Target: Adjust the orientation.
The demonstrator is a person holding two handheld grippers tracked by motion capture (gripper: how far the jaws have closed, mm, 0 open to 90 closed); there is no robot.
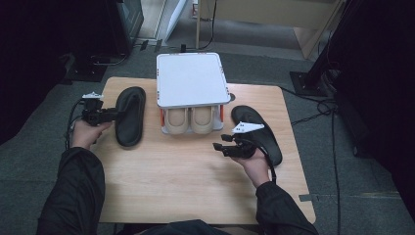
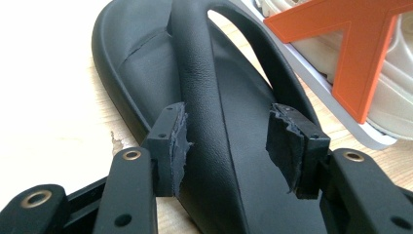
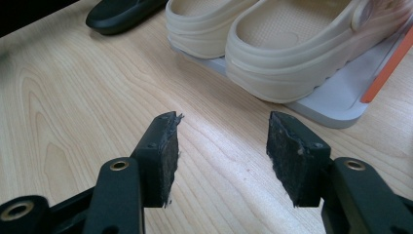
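A black sandal (image 1: 130, 116) lies on the left of the wooden table (image 1: 186, 181). My left gripper (image 1: 115, 115) is at its near side, held from the left. In the left gripper view the left gripper (image 2: 226, 141) is open, its jaws standing either side of the sandal's strap (image 2: 195, 63); the left pad (image 2: 175, 146) sits close against the strap and the right pad stands apart. A second black sandal (image 1: 257, 132) lies at the right, behind my right gripper (image 1: 219, 145). The right gripper (image 3: 221, 146) is open over bare wood, empty, facing a pair of beige clogs (image 3: 292, 48).
A white two-level rack (image 1: 192, 79) with orange legs (image 2: 360, 58) stands at the table's back middle, the beige clogs (image 1: 191, 120) on its lower shelf (image 3: 336, 105). The far sandal (image 3: 122, 14) lies beyond them. Cables and dark furniture lie on the floor around the table.
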